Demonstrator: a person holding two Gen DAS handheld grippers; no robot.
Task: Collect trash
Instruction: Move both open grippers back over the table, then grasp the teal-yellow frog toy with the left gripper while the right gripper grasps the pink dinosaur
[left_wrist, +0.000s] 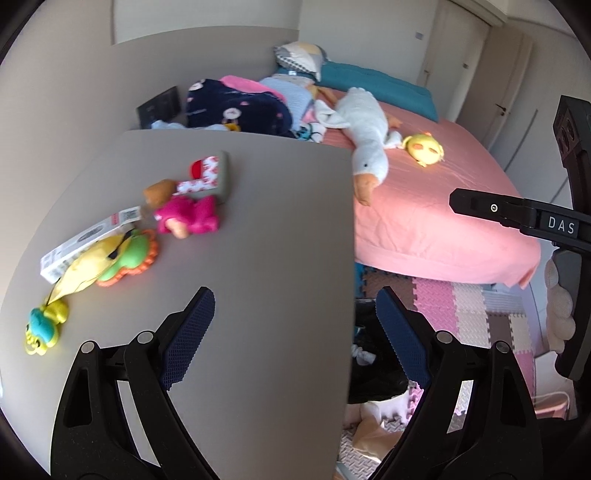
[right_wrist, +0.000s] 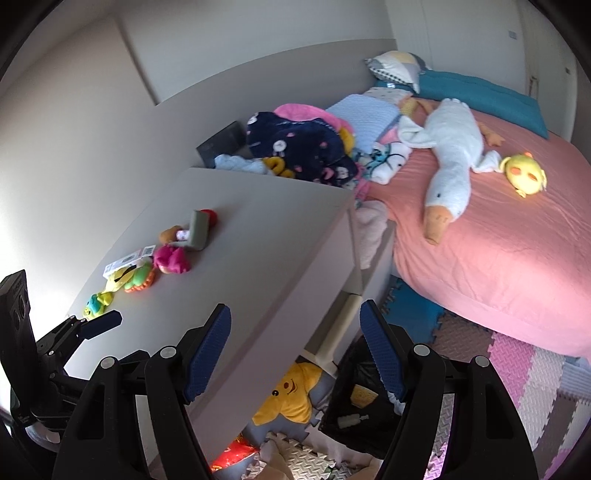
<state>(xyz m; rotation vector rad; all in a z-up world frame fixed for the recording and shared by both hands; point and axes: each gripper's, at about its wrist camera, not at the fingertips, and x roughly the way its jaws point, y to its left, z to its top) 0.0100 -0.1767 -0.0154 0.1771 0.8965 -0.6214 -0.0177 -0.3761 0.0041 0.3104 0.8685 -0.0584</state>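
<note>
Left wrist view: the left gripper hangs spread and empty above a grey table holding toys and a white carton. Right gripper is likewise spread, empty, over a black trash bag.

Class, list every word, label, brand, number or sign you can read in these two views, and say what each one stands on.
"DAS": white letters on the black body of the right gripper, seen from the left wrist view.
White flat box on the table: printed label and code patch, too small and blurred to read.
Red-and-white packet: pattern only, no legible words.
Nothing else is readable.
</note>
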